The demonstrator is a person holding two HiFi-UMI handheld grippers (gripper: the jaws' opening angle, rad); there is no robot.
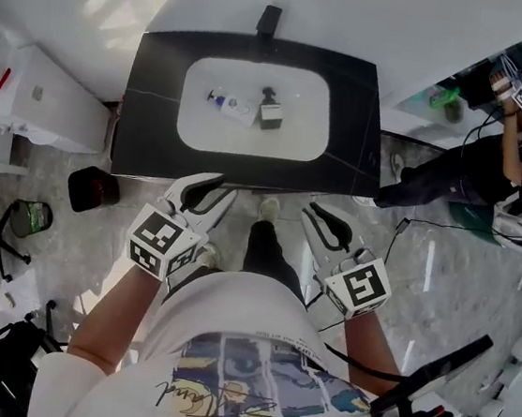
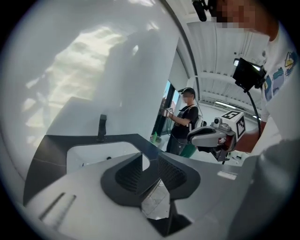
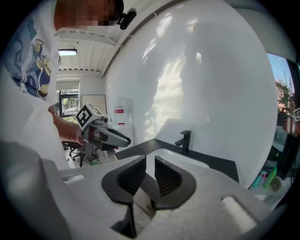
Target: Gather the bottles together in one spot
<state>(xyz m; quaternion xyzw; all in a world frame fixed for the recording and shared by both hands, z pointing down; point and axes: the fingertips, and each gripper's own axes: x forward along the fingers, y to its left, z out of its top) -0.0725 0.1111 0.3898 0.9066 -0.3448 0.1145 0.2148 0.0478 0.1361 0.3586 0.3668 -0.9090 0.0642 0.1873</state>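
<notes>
I held my left hand-held gripper (image 1: 214, 190) and my right hand-held gripper (image 1: 327, 222) side by side short of the near edge of the dark worktop (image 1: 157, 96). Each had its jaws a little apart and nothing between them. Both bottles lay ahead of the two, down in the white sink (image 1: 196, 124) set into the worktop, with the tap (image 1: 268, 20) beyond them. The white bottle (image 1: 228, 104) lay on its side, more in line with my left hand-held gripper. The dark-topped bottle (image 1: 271, 112) stood just to its right, roughly midway ahead of the pair. They were close together, though I could not tell whether they touched. I judged both to be small, light and stiff, probably plastic, and the glazed basin looked slick. The one lying down seemed likely to roll or skid if nudged from the side. I thought it best taken across the middle of its body, with the jaws closing square on its width. For the upright one I reckoned the body below the top was the safer place, since a hold on the narrow top could tip it.
</notes>
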